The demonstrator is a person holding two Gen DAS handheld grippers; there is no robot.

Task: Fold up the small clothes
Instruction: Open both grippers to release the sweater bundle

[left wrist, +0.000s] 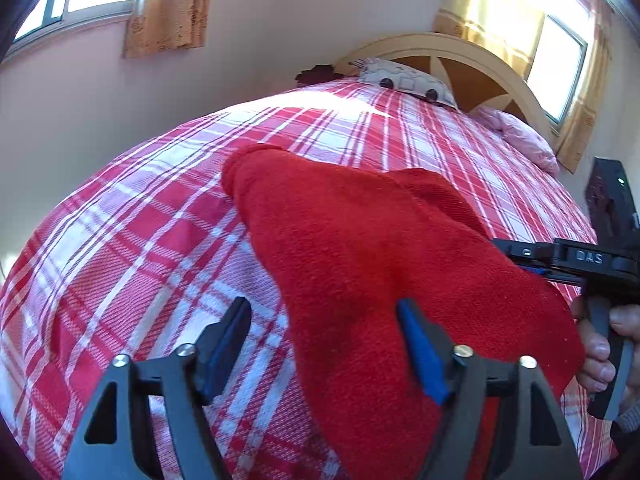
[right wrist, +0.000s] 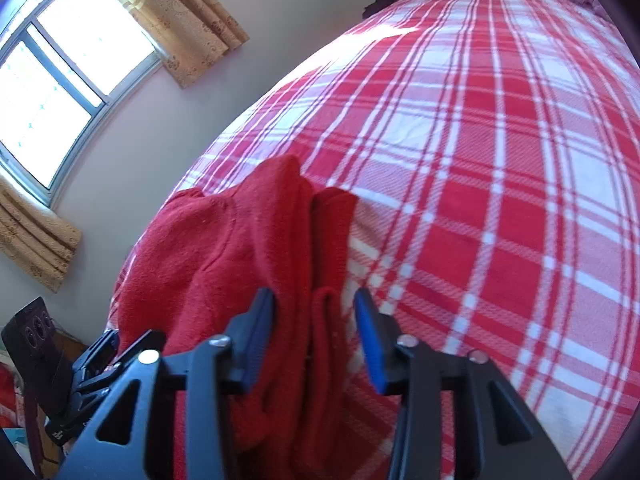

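A red knit garment (left wrist: 360, 264) lies on the red and white plaid bed cover (left wrist: 140, 240). My left gripper (left wrist: 324, 320) is open, its right finger over the garment's left part, its left finger over the cover. In the right wrist view the garment (right wrist: 240, 264) shows bunched folds. My right gripper (right wrist: 314, 312) is open, with a fold of the garment between its fingers. The right gripper also shows at the right edge of the left wrist view (left wrist: 560, 260), at the garment's far side. The left gripper's body shows at the lower left of the right wrist view (right wrist: 100, 368).
A patterned pillow (left wrist: 408, 80) and a pink pillow (left wrist: 520, 136) lie at the headboard (left wrist: 500, 68). Windows with tan curtains (right wrist: 192, 20) line the walls. A dark speaker (right wrist: 36, 332) stands beside the bed at lower left.
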